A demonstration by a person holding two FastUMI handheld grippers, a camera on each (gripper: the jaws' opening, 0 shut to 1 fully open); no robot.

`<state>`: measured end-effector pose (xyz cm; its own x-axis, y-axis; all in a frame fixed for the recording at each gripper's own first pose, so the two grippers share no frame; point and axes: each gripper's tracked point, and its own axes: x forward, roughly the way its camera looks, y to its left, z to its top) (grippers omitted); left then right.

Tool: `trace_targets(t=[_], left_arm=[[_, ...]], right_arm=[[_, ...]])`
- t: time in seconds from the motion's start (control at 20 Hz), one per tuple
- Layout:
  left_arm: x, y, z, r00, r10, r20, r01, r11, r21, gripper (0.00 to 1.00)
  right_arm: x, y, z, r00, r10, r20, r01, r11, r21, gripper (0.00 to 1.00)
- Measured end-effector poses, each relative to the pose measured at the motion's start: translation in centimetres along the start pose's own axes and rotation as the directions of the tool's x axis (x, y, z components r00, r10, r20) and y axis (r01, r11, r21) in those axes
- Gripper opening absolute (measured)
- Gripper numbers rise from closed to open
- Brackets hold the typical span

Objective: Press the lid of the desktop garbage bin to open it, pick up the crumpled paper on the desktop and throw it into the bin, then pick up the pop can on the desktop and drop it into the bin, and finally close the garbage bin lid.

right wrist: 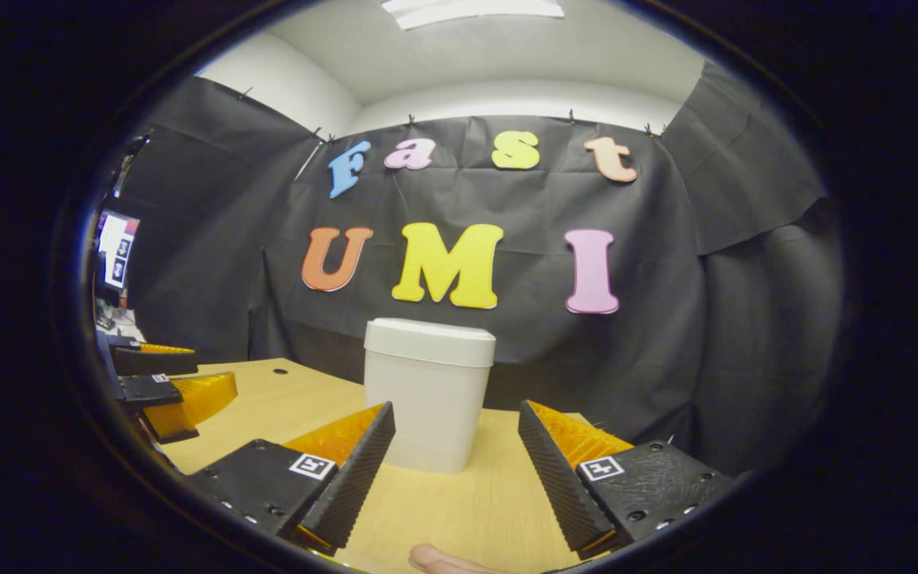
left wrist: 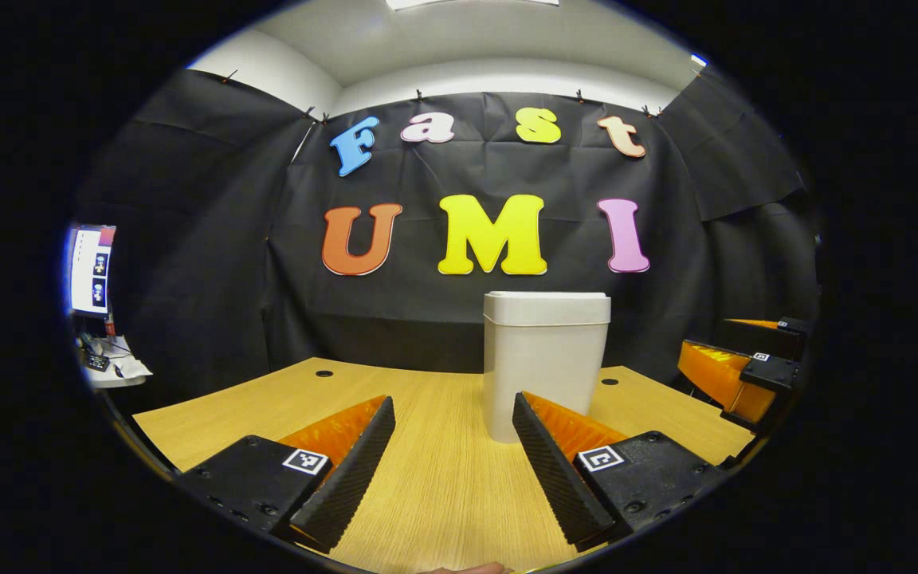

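A white garbage bin (left wrist: 543,363) with its lid (left wrist: 547,307) shut stands on the wooden desk (left wrist: 435,478), toward the back. My left gripper (left wrist: 453,470) is open just short of the bin, nothing between its fingers. In the right gripper view the same bin (right wrist: 429,395) stands ahead with its lid (right wrist: 429,341) down, and my right gripper (right wrist: 453,478) is open and empty in front of it. The right gripper (left wrist: 746,363) shows at the right edge of the left gripper view; the left gripper (right wrist: 164,383) shows at the left edge of the right gripper view.
Black cloth walls close in the desk at the back and sides. Two small cable holes (left wrist: 323,373) (left wrist: 609,382) sit near the desk's far edge. A monitor (left wrist: 91,269) and a cluttered side table stand far left. A fingertip (right wrist: 435,560) shows at the bottom edge.
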<state>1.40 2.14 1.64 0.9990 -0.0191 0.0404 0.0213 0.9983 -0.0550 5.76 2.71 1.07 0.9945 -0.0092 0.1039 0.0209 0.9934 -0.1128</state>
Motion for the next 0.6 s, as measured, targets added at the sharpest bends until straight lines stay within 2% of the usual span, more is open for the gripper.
trace_targets(t=[0.1, 0.3, 0.45, 0.6], left_arm=[[-0.1, -0.1, 0.0, 1.0, -0.007, 0.002, 0.007, 1.0, -0.007, 0.98], [0.4, 0.0, -0.2, 1.0, 0.003, -0.014, -0.003, 1.0, 0.005, 0.98], [1.0, -0.5, -0.3, 1.0, 0.004, -0.005, -0.004, 1.0, -0.013, 0.98], [1.4, -0.6, -0.3, 1.0, 0.021, -0.008, -0.021, 1.0, -0.014, 0.98]], right_arm=[[0.1, -0.7, 0.2, 1.0, -0.007, -0.001, 0.007, 1.0, -0.011, 0.95], [0.3, -2.5, 0.7, 0.999, -0.042, 0.015, 0.042, 0.999, 0.011, 0.97], [0.3, -2.6, 0.5, 1.0, -0.021, 0.01, 0.021, 0.999, 0.028, 0.92], [0.3, -3.1, -0.4, 1.0, -0.009, -0.004, 0.009, 0.999, 0.037, 0.95]])
